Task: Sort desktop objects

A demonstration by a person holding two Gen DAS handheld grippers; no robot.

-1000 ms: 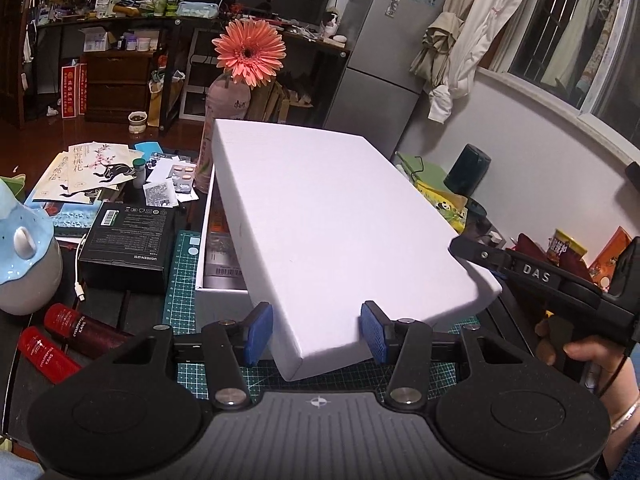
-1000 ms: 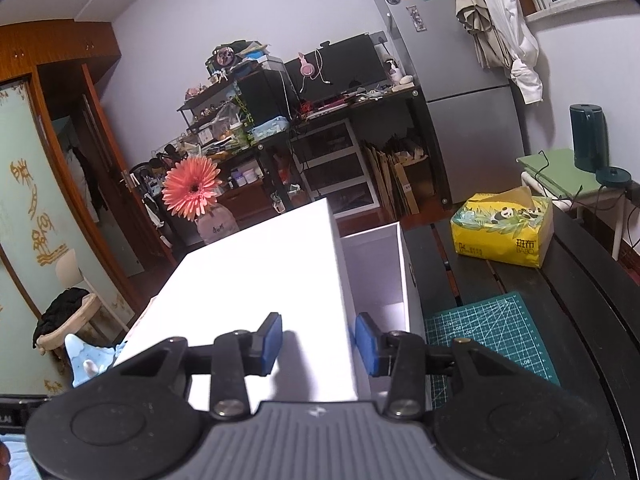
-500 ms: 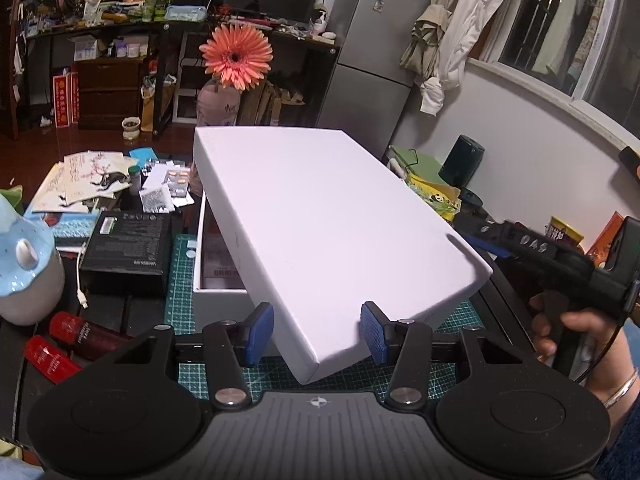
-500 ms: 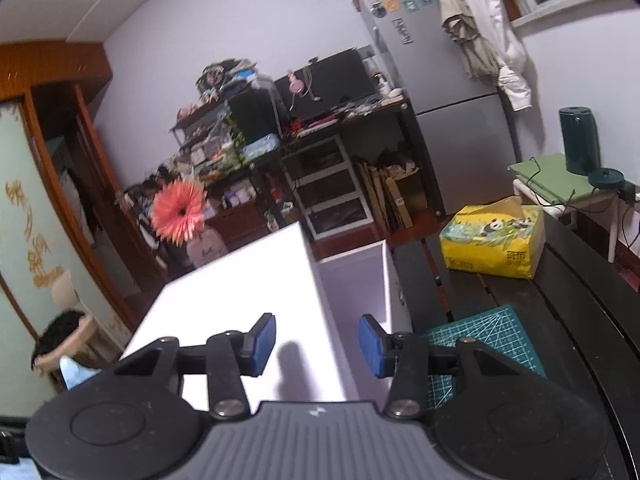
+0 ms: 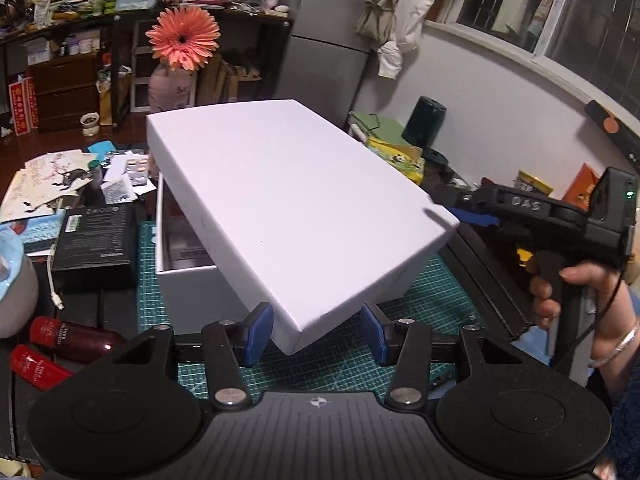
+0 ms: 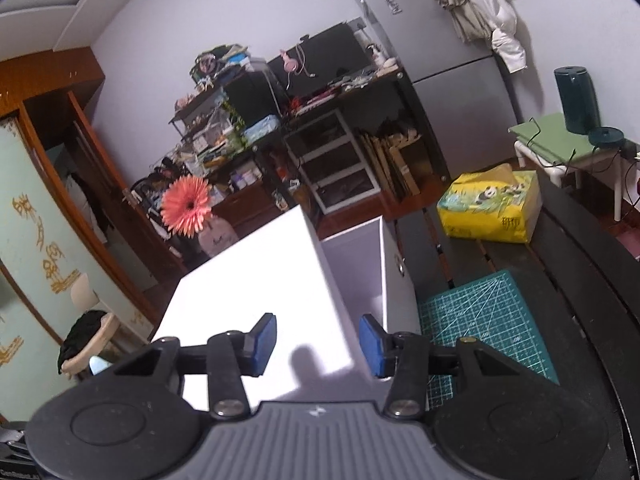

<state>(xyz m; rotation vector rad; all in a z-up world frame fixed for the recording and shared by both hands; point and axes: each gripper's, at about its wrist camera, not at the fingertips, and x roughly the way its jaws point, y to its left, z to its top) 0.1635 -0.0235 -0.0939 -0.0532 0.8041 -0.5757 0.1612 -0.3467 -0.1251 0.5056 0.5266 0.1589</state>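
Two grippers flank the white lid (image 5: pixel 280 216), which lies tilted over the open white box (image 5: pixel 188 280) on the green cutting mat (image 5: pixel 436 284) near the tabletop's middle. The left gripper (image 5: pixel 316 334) brackets its corner half-open, contact unclear; the right gripper (image 6: pixel 318 340) is spreading. The lid could slide off askew. The box's contents are mostly hidden.

The white lid (image 5: pixel 288 216) covers most of the open box (image 5: pixel 188 276), so its contents cannot be told. Small papers (image 5: pixel 120 184) behind are too small to read. The blue-white pot (image 5: pixel 12 276) is cut by the left edge. The right tool (image 5: pixel 472 210) tip is hidden behind the lid's corner.
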